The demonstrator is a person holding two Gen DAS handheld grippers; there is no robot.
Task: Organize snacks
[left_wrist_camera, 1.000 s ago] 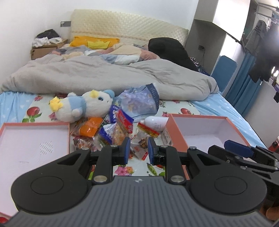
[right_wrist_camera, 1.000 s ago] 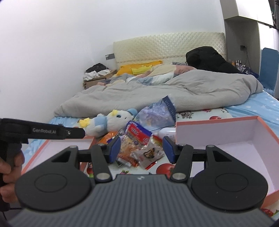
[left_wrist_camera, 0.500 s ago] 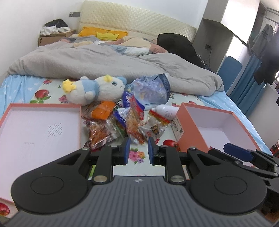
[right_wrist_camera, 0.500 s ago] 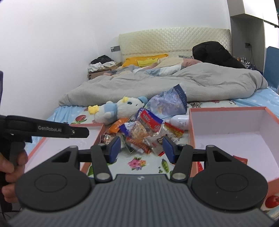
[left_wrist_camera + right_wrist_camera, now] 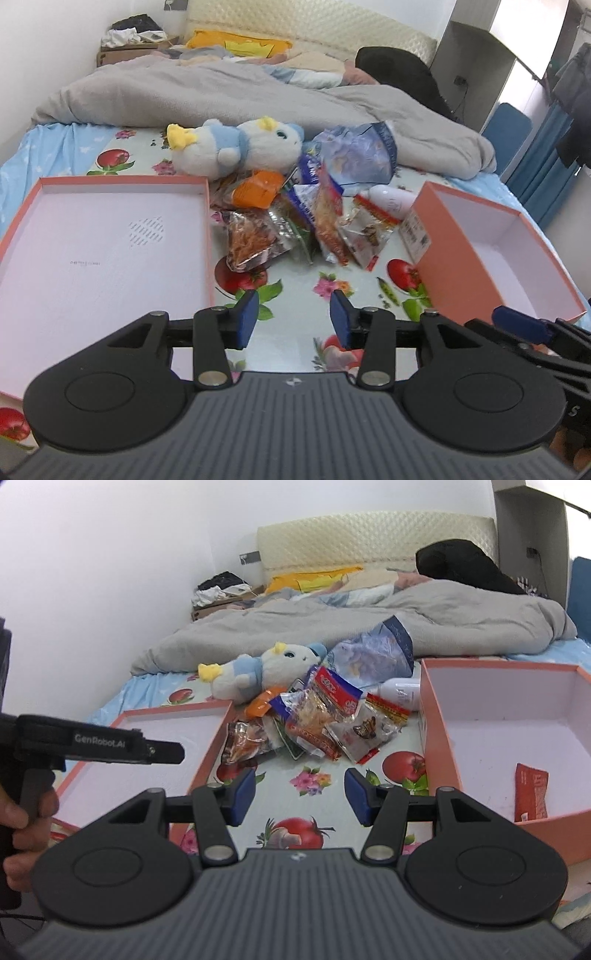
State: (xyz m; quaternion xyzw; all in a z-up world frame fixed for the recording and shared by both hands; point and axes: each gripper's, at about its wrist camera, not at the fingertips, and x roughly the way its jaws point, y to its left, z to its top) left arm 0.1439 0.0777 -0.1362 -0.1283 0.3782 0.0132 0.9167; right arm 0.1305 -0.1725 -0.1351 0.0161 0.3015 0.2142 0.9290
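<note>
Fruit-printed bedsheet (image 5: 295, 291), rumpled grey duvet (image 5: 236, 92) behind. Crinkly snack packets (image 5: 314, 723) heaped between two rigid salmon-pink boxes (image 5: 498, 738). Left gripper (image 5: 294, 319) and right gripper (image 5: 300, 794) both spread apart, holding nothing.

Left gripper (image 5: 293, 319): jaws apart, empty. Snack packets (image 5: 295, 221) heaped between shallow pink lid (image 5: 208, 221) and pink box (image 5: 450, 266); plush toy (image 5: 236, 147) behind.

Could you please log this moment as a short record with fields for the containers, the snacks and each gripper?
surface: bed sheet with fruit print
left container: shallow tray, nothing in it
right container: deep box, one red packet inside
snacks: snack pile between the containers
behind pile: plush toy
left hand-held gripper: open, holding nothing
right hand-held gripper: open, holding nothing
</note>
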